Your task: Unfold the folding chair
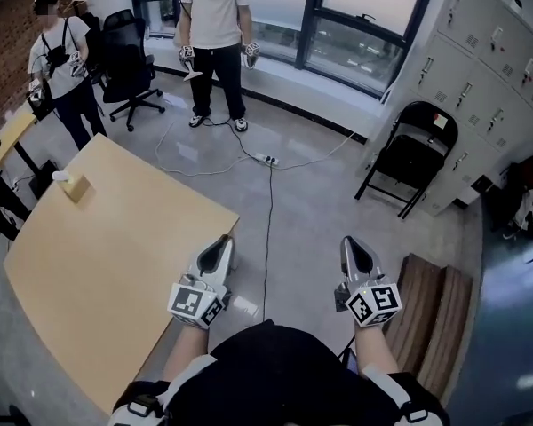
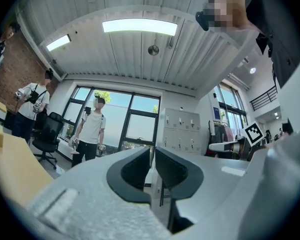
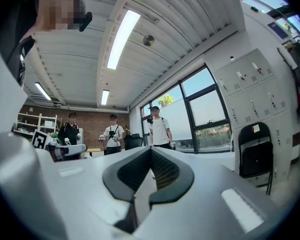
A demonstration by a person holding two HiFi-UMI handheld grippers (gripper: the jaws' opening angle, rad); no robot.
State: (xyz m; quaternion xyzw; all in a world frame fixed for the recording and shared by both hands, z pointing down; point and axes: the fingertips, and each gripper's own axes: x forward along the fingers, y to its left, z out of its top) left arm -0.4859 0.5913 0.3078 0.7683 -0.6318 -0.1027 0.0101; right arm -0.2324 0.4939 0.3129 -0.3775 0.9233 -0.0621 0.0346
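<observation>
Nearest the wearer, the left gripper (image 1: 220, 242) and the right gripper (image 1: 355, 242) are held side by side over the grey floor (image 1: 311, 211), both pointing ahead. The left jaws stand narrowly apart, a thin slit between them with nothing in it. The right jaws are closed tip to tip and empty.

Just left of the left jaws lies the pale wooden surface (image 1: 107, 264), with a small block (image 1: 74, 185) on its far corner. Right of the right jaws sits a low slatted wooden bench (image 1: 431, 313).

Ahead between the two pairs of jaws, a black cable (image 1: 269, 229) runs along the floor to a white power strip (image 1: 266, 159).

The black folding chair (image 1: 409, 153) is ahead and to the right of the right jaws, well apart from them. It stands close against the pale lockers (image 1: 489, 51) and looks folded flat.

Farther ahead of the left jaws, a person in a white shirt (image 1: 215, 25) stands by the windows (image 1: 355, 25). To that person's left are a black office chair (image 1: 129, 60) and a second person (image 1: 64, 65) near the brick wall.
</observation>
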